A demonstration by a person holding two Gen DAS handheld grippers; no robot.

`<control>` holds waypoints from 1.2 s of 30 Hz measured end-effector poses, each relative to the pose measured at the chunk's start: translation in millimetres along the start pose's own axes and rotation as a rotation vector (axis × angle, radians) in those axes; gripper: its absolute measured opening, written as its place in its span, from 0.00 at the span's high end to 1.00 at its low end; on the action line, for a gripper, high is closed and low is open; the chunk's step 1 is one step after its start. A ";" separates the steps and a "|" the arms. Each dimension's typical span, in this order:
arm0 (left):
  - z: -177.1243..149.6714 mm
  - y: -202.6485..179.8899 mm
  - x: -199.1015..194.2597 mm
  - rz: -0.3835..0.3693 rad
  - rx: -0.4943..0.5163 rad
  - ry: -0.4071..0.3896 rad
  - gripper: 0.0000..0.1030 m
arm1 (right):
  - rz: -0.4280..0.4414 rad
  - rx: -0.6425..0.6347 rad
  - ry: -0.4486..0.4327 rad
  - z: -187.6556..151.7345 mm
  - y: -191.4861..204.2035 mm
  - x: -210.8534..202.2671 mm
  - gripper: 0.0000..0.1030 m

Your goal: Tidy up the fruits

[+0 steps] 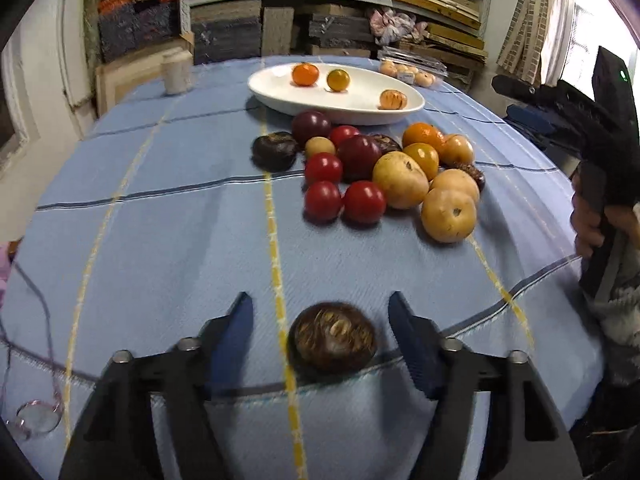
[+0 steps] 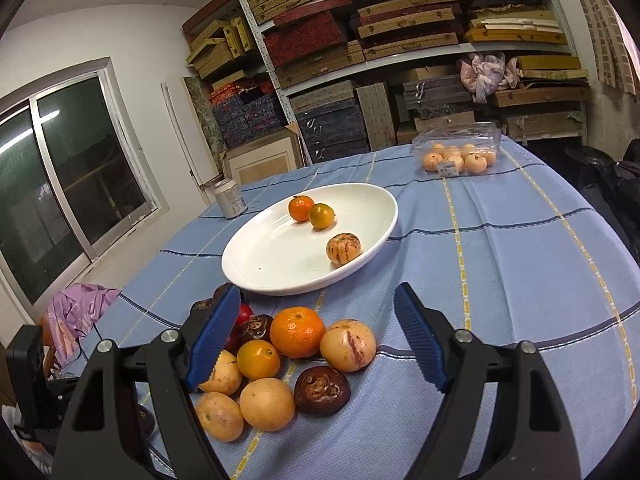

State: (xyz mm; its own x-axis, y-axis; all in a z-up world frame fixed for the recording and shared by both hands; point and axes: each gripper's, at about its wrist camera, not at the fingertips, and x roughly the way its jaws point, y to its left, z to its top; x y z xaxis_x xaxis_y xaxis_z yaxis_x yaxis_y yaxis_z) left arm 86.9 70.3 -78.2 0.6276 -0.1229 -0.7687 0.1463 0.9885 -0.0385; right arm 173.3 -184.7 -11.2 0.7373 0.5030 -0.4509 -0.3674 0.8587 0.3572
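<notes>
**Fingers spread wide on both sides, fruit heaped beside the plate**

The fingers (image 1: 236,336) of the left gripper (image 1: 322,332) stand spread apart, and a dark brown fruit (image 1: 332,338) lies between them on the blue checked cloth (image 1: 160,248) of the surface, touching neither one. It sits well apart from the main pile (image 1: 372,176), where red, purple, yellow and orange fruits crowd together just in front of the white plate (image 1: 280,100).

The right gripper (image 2: 316,344) is also released, gripping nothing; it hangs over the near end of the pile, above a mandarin (image 2: 297,332) and a striped yellow fruit (image 2: 347,345).

The plate holds three pieces: an orange one (image 2: 301,208), a greenish-yellow one (image 2: 321,216) touching it, and a striped one (image 2: 343,249) apart from both.

Farther back stands a clear box (image 2: 460,152) of pale fruit, and a white jar (image 2: 230,198) is left of the plate.
</notes>
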 end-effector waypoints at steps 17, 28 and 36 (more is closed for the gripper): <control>0.7 8.6 -4.8 0.014 -0.071 -0.037 0.58 | 0.078 -0.227 0.185 -49.3 58.2 -8.1 0.25; 10.8 9.8 -13.0 0.006 -0.070 -0.088 0.58 | 0.145 -0.321 0.325 -69.8 101.7 13.8 0.57; 13.4 11.0 -13.4 -0.017 -0.072 -0.097 0.58 | 0.034 -0.400 0.371 -71.1 105.6 37.4 0.58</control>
State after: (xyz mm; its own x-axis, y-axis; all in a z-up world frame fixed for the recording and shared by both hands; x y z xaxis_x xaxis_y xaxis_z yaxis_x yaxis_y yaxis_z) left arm 90.3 81.6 -59.8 0.6972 -0.1437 -0.7023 0.1038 0.9896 -0.0994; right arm 121.8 -68.2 -48.5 0.4989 0.4694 -0.7286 -0.6276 0.7754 0.0699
